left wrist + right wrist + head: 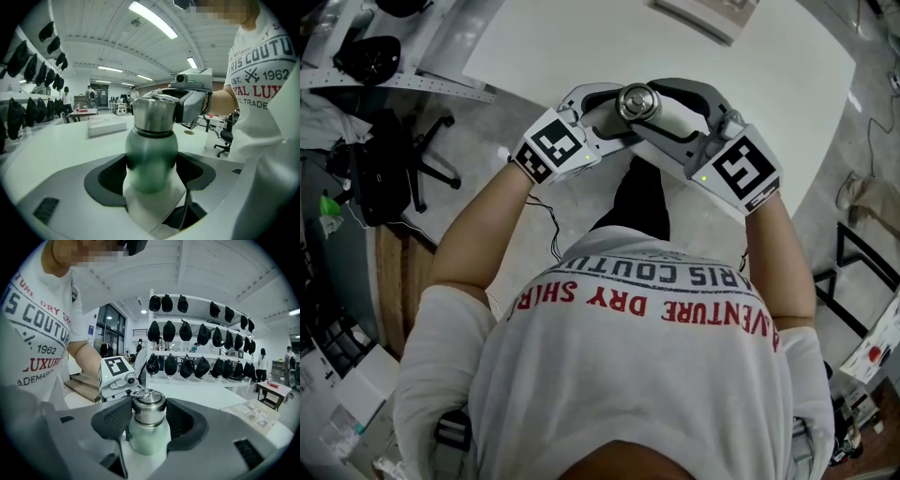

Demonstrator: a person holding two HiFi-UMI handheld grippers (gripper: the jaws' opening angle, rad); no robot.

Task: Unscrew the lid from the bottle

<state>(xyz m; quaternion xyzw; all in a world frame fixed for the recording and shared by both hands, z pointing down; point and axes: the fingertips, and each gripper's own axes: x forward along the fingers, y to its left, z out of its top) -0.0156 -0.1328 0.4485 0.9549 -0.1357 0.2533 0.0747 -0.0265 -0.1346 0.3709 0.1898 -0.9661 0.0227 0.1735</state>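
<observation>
The left gripper clamps the green bottle by its body, prob. to stop spin, & the right gripper pinches the steel lid so only it turns.

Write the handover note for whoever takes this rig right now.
The left gripper has its jaws shut on the bottle, gripping its green body.
The right gripper has its jaws shut on the steel lid.
The bottle is held off the table between both grippers; the lid sits on its neck.
Done: both grips are set. Whether the lid is loosened cannot be told.
To do: twist the lid off with the right gripper, then lift it clear.
</observation>
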